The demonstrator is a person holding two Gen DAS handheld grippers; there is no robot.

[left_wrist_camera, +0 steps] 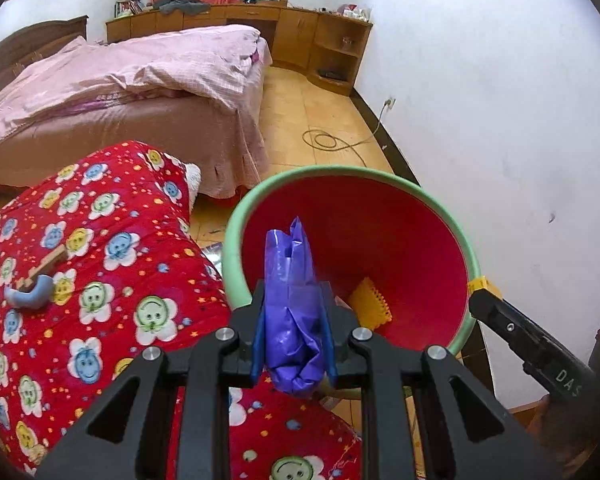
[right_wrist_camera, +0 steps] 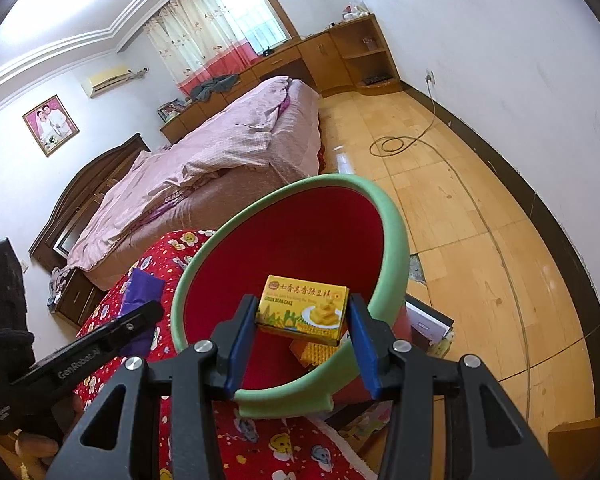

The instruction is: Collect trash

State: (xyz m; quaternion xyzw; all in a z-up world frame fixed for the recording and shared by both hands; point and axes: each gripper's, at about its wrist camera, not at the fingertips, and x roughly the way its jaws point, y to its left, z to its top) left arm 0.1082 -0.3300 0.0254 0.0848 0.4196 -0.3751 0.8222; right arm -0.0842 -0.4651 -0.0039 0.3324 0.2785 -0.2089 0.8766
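Both hand-held grippers hung tilted downward over the bin, each clamped on a piece of trash.

Left hand-held gripper [left_wrist_camera: 294, 316] pinched a crumpled purple plastic bag [left_wrist_camera: 294, 280] between its blue pads, poised over the near rim of the red bin with the green rim [left_wrist_camera: 236, 216]. Right hand-held gripper [right_wrist_camera: 302, 320] gripped a yellow box [right_wrist_camera: 302, 310] reading "GREEN BEAN CAKE" above the bin's mouth [right_wrist_camera: 394, 216]. "GenRobot.AI" showed on the left tool's side. A yellow ridged piece [left_wrist_camera: 370, 304] lay inside the bin, beside a red cartoon-print quilt [left_wrist_camera: 100, 260].
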